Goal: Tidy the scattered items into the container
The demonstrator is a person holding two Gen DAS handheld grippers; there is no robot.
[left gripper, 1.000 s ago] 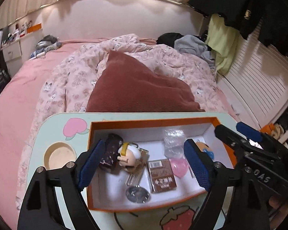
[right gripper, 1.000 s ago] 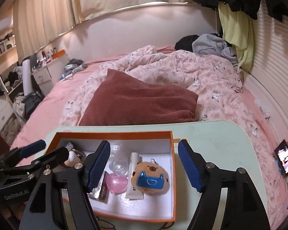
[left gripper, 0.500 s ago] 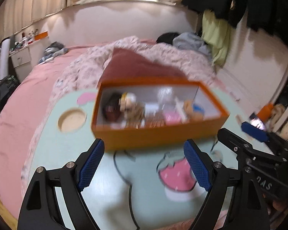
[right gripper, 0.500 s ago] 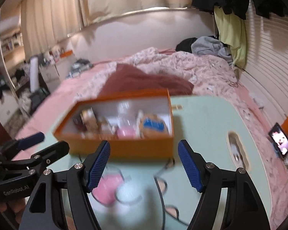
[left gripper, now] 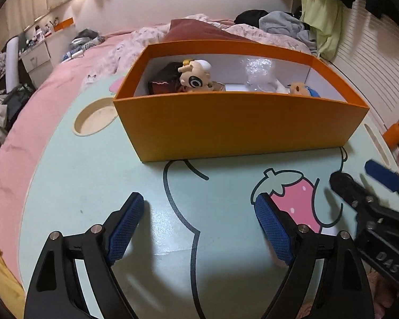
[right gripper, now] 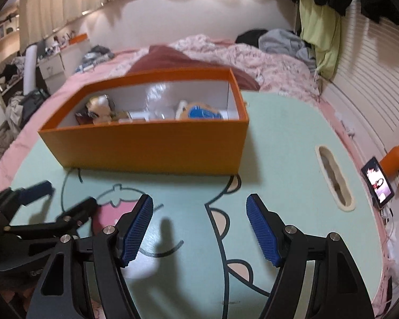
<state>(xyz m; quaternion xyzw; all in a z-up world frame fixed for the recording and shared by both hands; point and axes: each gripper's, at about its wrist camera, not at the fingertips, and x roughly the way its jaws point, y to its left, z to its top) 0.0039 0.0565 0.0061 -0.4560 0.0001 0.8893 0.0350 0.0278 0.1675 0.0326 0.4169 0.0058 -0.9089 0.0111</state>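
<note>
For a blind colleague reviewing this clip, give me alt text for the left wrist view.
An orange box holding small toys sits on a mint cartoon-printed table, a bed behind. The open, empty left gripper hovers over bare tabletop.

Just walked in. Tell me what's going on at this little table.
A person is tidying small items into an orange box on a mint-green lap table set on a bed. Several things already lie in the box, among them a round-headed figure toy and a brown plush with a blue front. No loose items show on the tabletop. The left gripper and right gripper both hang open and empty over the table in front of the box.
</note>
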